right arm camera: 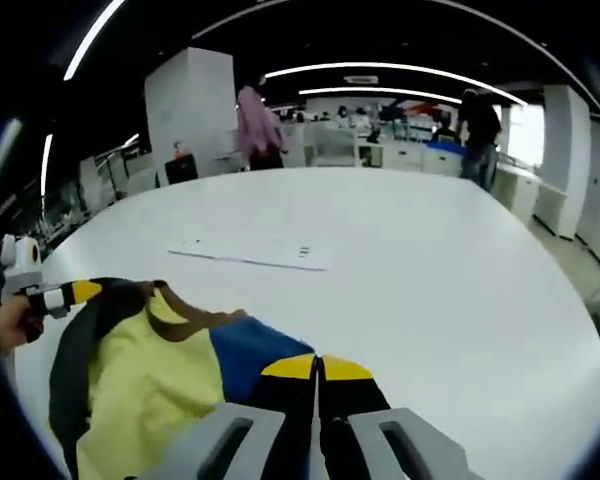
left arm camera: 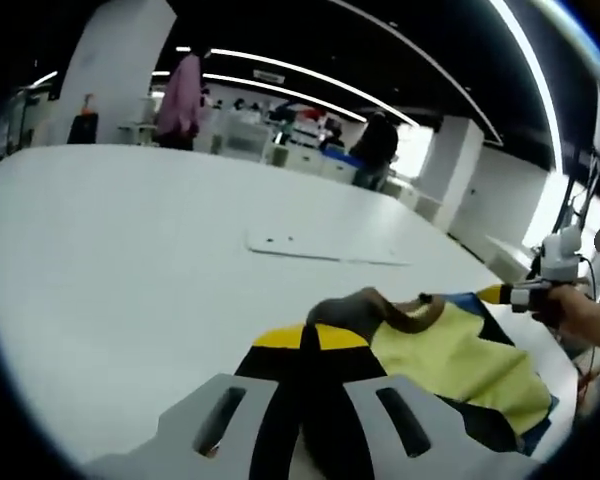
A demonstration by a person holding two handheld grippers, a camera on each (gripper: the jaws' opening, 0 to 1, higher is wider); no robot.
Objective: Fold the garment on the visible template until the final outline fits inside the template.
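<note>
The garment (left arm camera: 460,365) is yellow with black, blue and grey-brown parts and lies bunched on the white table. My left gripper (left arm camera: 311,335) is shut, its yellow tips pinching the grey-brown edge (left arm camera: 355,308). The right gripper (left arm camera: 502,294) comes in from the right in a hand, at the blue corner. In the right gripper view my right gripper (right arm camera: 317,367) is shut on the garment's blue panel (right arm camera: 250,350), with the yellow cloth (right arm camera: 140,385) to the left. The left gripper (right arm camera: 75,292) holds the far dark edge. The template (left arm camera: 320,247) (right arm camera: 255,252), a flat white sheet, lies beyond the garment, apart from it.
The white table (left arm camera: 130,260) stretches wide around the garment, and its far edge (right arm camera: 400,172) curves in the distance. Behind it stand several people, white pillars (right arm camera: 195,105) and desks. A hand (left arm camera: 585,315) holds the right gripper; another hand (right arm camera: 10,320) holds the left one.
</note>
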